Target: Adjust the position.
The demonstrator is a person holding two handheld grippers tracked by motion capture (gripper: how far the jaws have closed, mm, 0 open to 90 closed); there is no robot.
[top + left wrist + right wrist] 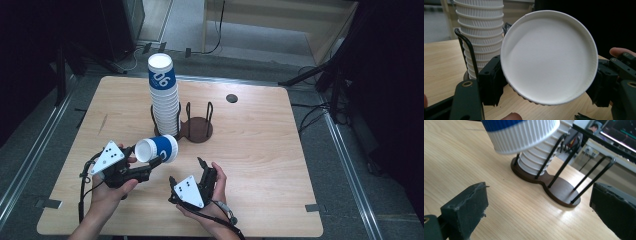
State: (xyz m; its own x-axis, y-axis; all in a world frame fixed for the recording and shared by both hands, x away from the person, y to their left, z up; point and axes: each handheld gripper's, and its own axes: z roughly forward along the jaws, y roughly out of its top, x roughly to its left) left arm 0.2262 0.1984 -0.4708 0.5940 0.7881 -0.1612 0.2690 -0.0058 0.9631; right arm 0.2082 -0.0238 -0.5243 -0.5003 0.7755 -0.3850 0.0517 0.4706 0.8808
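Note:
A blue and white paper cup (157, 149) lies on its side above the table, and my left gripper (151, 161) is shut on it. In the left gripper view the cup's white base (549, 57) faces the camera, with a black jaw pressed on each side. A tall stack of ribbed white cups (164, 95) stands in the left ring of a dark wooden holder (196, 131) just behind it. My right gripper (187, 171) rests low near the table's front, open, with nothing between its jaws. Its own view looks at the holder (559, 191) and the stack (536, 162).
The holder's right ring (200, 125) has thin black wire posts and holds no cups. A small dark round hole (231, 98) sits near the table's far edge. Bare wood stretches to the right of the holder. Floor cables and dark stands surround the table.

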